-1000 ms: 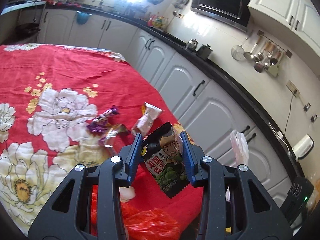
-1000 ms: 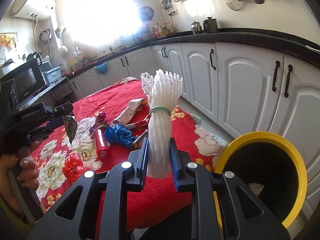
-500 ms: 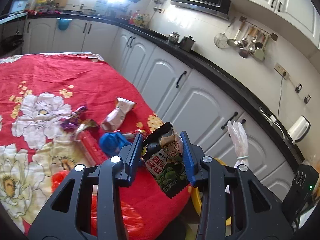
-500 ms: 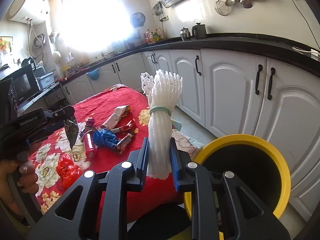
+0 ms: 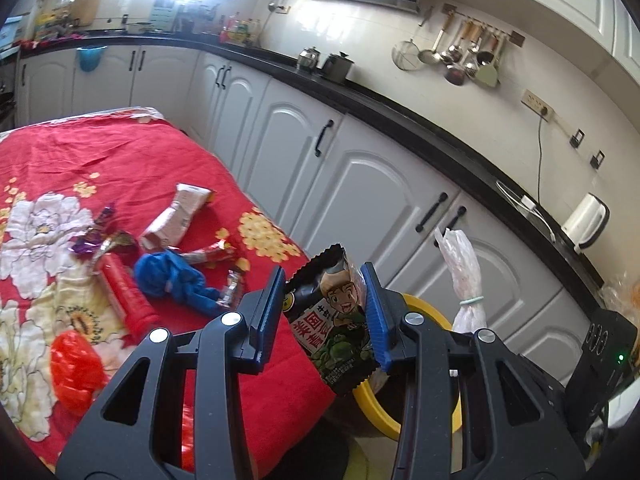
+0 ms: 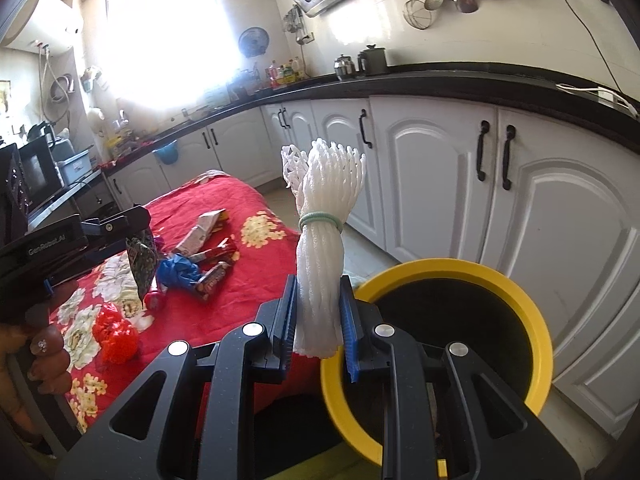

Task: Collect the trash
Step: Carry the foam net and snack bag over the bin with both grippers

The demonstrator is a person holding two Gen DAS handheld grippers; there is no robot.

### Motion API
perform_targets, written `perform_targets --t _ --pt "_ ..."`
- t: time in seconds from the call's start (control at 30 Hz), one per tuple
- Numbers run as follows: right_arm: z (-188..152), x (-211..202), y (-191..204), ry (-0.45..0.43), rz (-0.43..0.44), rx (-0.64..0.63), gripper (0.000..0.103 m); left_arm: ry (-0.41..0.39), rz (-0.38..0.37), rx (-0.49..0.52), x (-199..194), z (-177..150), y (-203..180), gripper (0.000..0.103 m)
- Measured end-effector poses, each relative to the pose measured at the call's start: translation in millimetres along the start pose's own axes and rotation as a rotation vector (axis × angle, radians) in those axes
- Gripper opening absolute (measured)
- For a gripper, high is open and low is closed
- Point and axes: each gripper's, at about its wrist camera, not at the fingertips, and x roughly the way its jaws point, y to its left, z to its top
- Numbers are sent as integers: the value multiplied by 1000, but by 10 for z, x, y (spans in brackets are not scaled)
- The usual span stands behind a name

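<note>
Carry-to-bin step judged in hand. The left gripper was pinched on a snack packet; the right gripper was clamped on a bundled white foam net. Both were held near the yellow-rimmed bin, the net beside its rim. Next: each item to be positioned over the opening, jaws then spread. Only the right view showed the bin's full mouth; more wrappers on the red cloth were clearer from the left.

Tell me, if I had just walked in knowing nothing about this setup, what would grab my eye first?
Probably the bright red flowered tablecloth strewn with wrappers and scraps on the left. Then the two held pieces of trash: the left gripper clamps a dark cartoon snack packet, and the right gripper pinches a white foam net bundle tied with a green band. Just right of that bundle sits a yellow-rimmed black bin beside the white cabinets.
</note>
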Motion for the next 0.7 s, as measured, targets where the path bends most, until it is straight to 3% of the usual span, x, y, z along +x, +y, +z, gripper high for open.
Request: perform_targets --t 0.7 --pt "-245 -32 -678 46 -135 94 20 99 -90 144 532 -364 -806 31"
